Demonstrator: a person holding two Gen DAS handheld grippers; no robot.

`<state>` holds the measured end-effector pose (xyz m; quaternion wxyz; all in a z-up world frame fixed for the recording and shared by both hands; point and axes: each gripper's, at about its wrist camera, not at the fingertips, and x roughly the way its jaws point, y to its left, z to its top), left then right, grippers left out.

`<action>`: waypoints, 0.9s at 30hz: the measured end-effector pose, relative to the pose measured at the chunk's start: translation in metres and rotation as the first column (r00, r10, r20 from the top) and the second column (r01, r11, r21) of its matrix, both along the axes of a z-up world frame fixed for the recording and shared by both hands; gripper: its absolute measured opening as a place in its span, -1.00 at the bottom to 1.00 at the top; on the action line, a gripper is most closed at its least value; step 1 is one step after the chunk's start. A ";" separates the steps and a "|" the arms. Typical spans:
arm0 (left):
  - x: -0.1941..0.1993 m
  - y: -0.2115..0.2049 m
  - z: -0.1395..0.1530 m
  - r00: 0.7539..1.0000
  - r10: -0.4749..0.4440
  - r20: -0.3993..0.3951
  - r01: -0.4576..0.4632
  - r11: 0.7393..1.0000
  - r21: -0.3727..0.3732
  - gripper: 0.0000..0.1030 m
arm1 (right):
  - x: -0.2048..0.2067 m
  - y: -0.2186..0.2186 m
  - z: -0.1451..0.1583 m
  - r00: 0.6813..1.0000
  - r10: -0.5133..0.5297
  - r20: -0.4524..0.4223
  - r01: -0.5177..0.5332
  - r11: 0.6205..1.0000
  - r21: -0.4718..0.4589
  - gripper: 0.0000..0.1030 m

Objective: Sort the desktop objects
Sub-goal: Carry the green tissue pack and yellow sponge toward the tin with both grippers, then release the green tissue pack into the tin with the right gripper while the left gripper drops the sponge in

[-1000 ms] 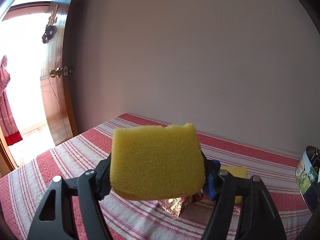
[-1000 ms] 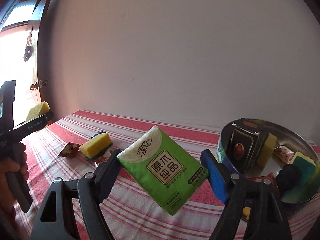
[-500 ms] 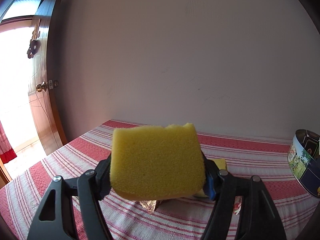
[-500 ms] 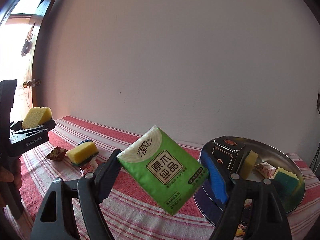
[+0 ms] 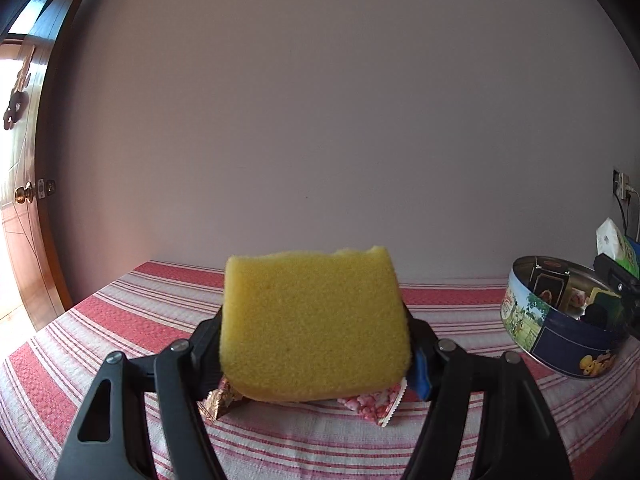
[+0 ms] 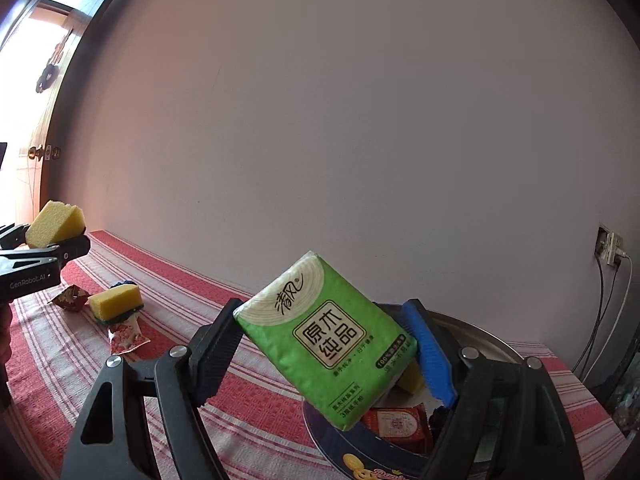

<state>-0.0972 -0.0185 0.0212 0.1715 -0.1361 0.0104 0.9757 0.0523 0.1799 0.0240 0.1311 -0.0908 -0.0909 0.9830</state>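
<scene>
Above round tin (image 6: 400,452), tissue pack (image 6: 326,340) gripped, long axis tilted down-right

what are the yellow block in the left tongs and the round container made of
Yellow block: looks like soft foam sponge, matte, with a fine porous grain. Round container: probably thin metal tin, with a shiny silver inside and glossy printed pictures on its outer wall.

Left tongs (image 5: 316,354) clamped on load — right tongs (image 6: 326,350) likewise, raised.
</scene>
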 end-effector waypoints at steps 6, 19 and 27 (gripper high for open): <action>0.016 0.031 0.003 0.992 -0.125 0.005 0.125 0.992 0.019 0.39 | 0.013 0.041 0.020 0.985 -0.146 -0.089 0.143 0.989 -0.041 0.58; 0.058 0.157 0.022 0.928 -0.373 0.010 0.373 0.927 -0.034 0.39 | 0.021 0.160 0.021 0.896 -0.443 -0.028 0.427 0.877 -0.219 0.58; 0.060 0.223 0.022 0.917 -0.390 0.087 0.394 0.918 -0.040 0.39 | -0.002 0.185 0.002 0.879 -0.469 0.081 0.471 0.833 -0.288 0.58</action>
